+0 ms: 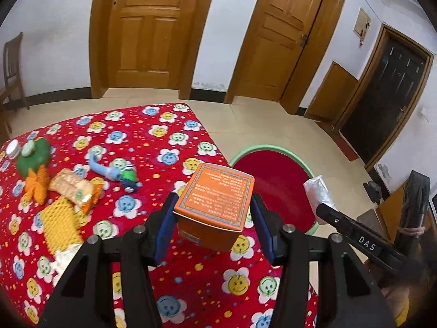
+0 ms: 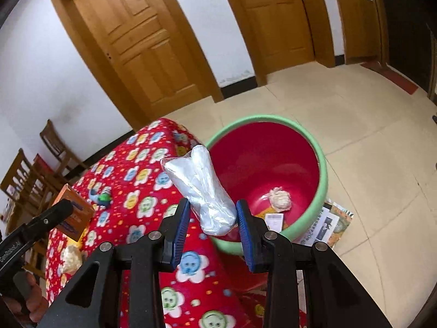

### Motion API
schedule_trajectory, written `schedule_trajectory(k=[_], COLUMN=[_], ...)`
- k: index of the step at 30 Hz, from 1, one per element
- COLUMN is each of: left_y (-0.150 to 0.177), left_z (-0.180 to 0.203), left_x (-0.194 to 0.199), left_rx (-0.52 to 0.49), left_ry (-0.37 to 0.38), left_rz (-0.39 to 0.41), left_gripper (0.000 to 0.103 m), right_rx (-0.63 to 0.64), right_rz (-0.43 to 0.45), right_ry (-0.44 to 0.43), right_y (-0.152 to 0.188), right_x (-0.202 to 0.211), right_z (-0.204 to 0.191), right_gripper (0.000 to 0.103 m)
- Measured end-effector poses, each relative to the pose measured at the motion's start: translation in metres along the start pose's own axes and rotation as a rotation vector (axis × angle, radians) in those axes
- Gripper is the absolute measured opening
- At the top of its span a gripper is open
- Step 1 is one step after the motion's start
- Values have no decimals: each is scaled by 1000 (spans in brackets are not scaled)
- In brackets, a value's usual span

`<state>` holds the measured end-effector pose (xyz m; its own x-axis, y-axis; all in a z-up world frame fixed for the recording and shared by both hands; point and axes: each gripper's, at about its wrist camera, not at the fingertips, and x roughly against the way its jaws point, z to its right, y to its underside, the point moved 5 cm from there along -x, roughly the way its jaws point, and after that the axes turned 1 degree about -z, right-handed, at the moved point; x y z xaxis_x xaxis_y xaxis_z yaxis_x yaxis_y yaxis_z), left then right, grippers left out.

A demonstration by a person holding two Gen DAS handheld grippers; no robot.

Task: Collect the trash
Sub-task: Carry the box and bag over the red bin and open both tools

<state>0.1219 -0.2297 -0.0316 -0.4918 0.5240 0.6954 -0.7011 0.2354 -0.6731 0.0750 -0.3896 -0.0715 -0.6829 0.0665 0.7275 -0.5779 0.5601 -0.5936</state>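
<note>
My left tool grips the orange box, my right tool the silver packet. Carrying step; next, release both over the bin.

We are in a home's living area: panelled wooden doors at twelve o'clock, a tiled floor, wooden chairs at nine o'clock, and a tabletop under a red smiley-flower cloth strewn with toys.

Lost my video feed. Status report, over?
Left gripper shut on orange box. Right gripper shut on silver packet. Bin ahead, nothing in the way.
</note>
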Motion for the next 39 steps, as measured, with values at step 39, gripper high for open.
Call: schedule_trajectory(k=[39], left_y=[3], left_z=[87], left_x=[-98], left_rx=[-129], left_ry=[82], left_rz=[-125], left_gripper=[53], right_rx=[-101], right_rz=[51], right_ry=[34], right_y=[-16], right_x=[0], right_z=[72], right_gripper=[37])
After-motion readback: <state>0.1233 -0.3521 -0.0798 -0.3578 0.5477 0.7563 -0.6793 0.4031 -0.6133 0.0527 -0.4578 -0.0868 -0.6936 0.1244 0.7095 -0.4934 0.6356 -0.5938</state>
